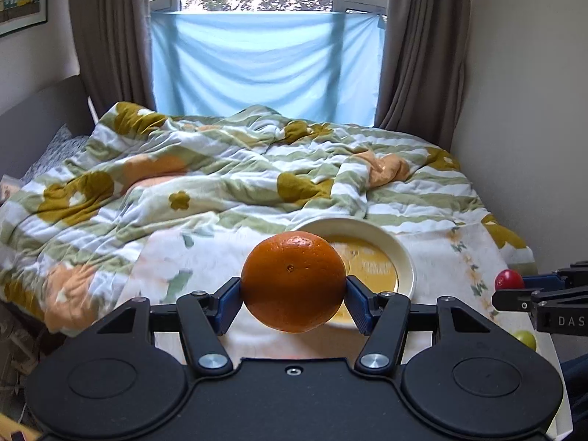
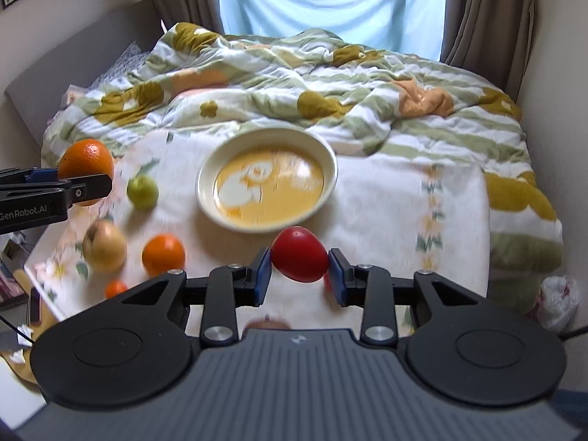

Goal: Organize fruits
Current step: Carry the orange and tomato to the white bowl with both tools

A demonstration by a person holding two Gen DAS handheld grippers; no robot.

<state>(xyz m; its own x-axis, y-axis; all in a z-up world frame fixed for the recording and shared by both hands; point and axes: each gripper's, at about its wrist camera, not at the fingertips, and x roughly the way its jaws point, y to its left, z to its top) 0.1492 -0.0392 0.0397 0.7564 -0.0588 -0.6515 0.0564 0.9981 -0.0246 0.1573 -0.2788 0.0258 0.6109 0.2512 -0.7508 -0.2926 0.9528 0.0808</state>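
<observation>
1. Your left hand-held gripper (image 1: 293, 296): clamped on a large orange (image 1: 293, 281), blue pads pressed to either side, the fruit lifted off the cloth. In the right wrist view this orange (image 2: 86, 163) appears at far left, held by the left hand-held gripper (image 2: 88, 180).

2. Your right hand-held gripper (image 2: 299, 270): clamped on a red fruit (image 2: 299, 254), smooth and egg-shaped, held just short of the near rim of the bowl. In the left wrist view the red fruit (image 1: 509, 279) shows at far right in the right hand-held gripper (image 1: 514, 286).

3. Bowl (image 2: 332, 169): cream rim, yellow-orange interior, resting on the white floral cloth (image 2: 386, 202) spread over the bench, at the foot of the bed with its rumpled floral quilt (image 2: 275, 73).

4. Loose fruit on the cloth, left of the bowl: one green fruit (image 2: 142, 191); one pale yellow-brown fruit (image 2: 104, 245); one medium orange (image 2: 163, 254) just beside it; one small orange (image 2: 115, 288) nearer you.

5. Background: blue sheet (image 1: 264, 66) across the window, brown curtains (image 1: 110, 33) either side.
</observation>
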